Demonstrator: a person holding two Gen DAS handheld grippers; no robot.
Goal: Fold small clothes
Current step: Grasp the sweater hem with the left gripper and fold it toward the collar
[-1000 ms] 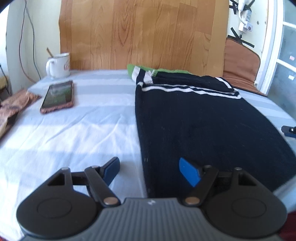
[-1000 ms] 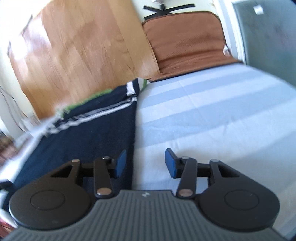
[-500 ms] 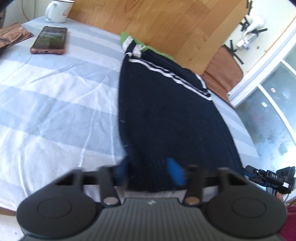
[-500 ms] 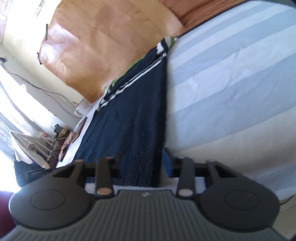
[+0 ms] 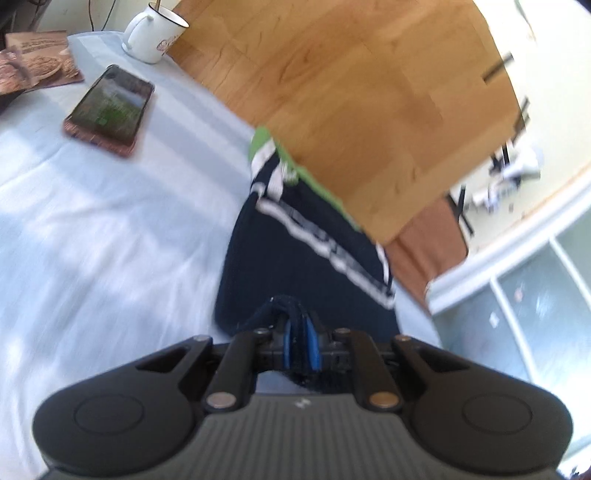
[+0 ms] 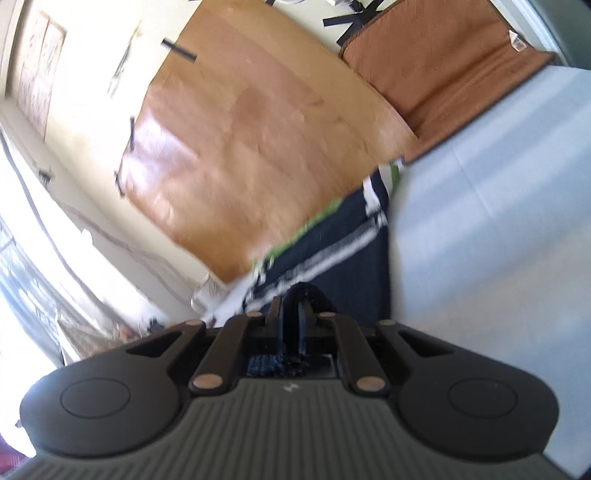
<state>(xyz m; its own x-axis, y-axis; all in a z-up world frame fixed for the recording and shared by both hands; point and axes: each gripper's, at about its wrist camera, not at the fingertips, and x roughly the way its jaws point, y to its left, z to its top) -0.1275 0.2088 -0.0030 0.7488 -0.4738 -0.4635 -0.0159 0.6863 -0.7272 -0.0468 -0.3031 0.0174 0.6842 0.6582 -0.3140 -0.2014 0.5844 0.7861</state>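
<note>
Both grips set: left gripper [image 5: 300,345] and right gripper [image 6: 291,328] have just closed, each pinching the near hem of the navy knit garment [image 5: 295,258], which lies flat on the striped sheet [image 5: 110,221]. Lift evenly, carry the hem toward the white-striped far end, keep corners aligned.

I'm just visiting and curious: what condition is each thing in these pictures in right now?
Left tongs: just closed, pinching the dark garment's near edge.
Right tongs: just closed, pinching the same edge.
Dark striped garment: spread on the bed, near edge lifted.
Phone: lying flat, screen lit.
Mug: upright.
</note>
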